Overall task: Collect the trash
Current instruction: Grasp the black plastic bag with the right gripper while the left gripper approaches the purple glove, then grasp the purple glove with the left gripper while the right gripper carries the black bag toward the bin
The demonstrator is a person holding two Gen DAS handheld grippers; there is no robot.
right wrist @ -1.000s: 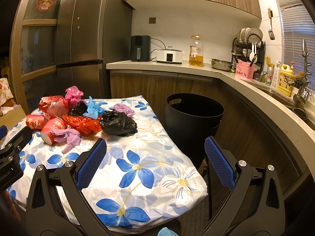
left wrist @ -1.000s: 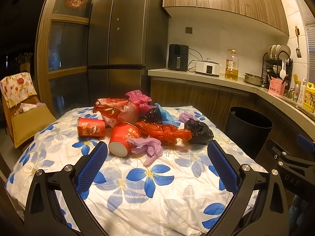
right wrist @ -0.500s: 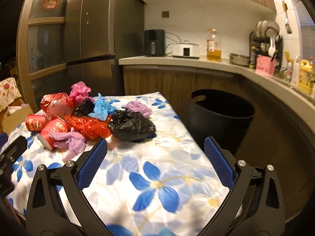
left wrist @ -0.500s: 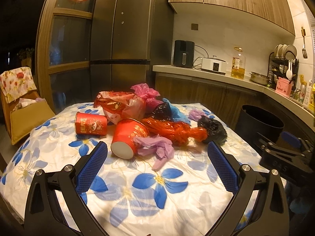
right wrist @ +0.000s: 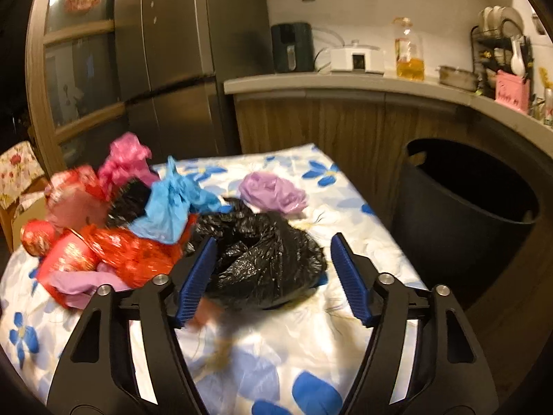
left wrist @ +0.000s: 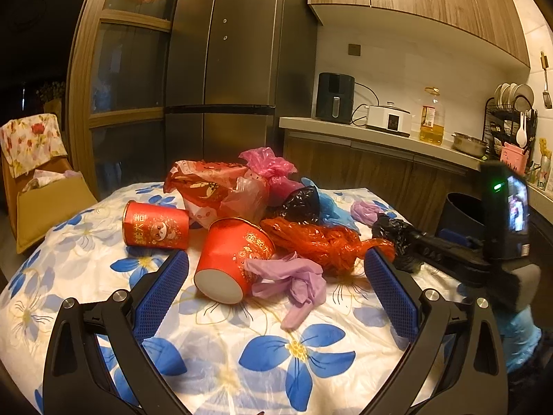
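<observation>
On the table [right wrist: 311,363], a light, crumpled black bag [right wrist: 266,263] is being straddled by the right gripper's [right wrist: 273,276] spread fingers; its bunched top is likely being targeted.

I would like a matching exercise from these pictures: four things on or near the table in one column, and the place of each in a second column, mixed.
Things:
1. black bag
2. lilac glove
3. dark bin
4. red cup

Places:
A. on the floor beside the table
B. between the open fingers of the right tool
C. on its side, left end of the trash pile
D. draped against the tipped red bucket

Pairs: 1-B, 2-D, 3-A, 4-C
</observation>
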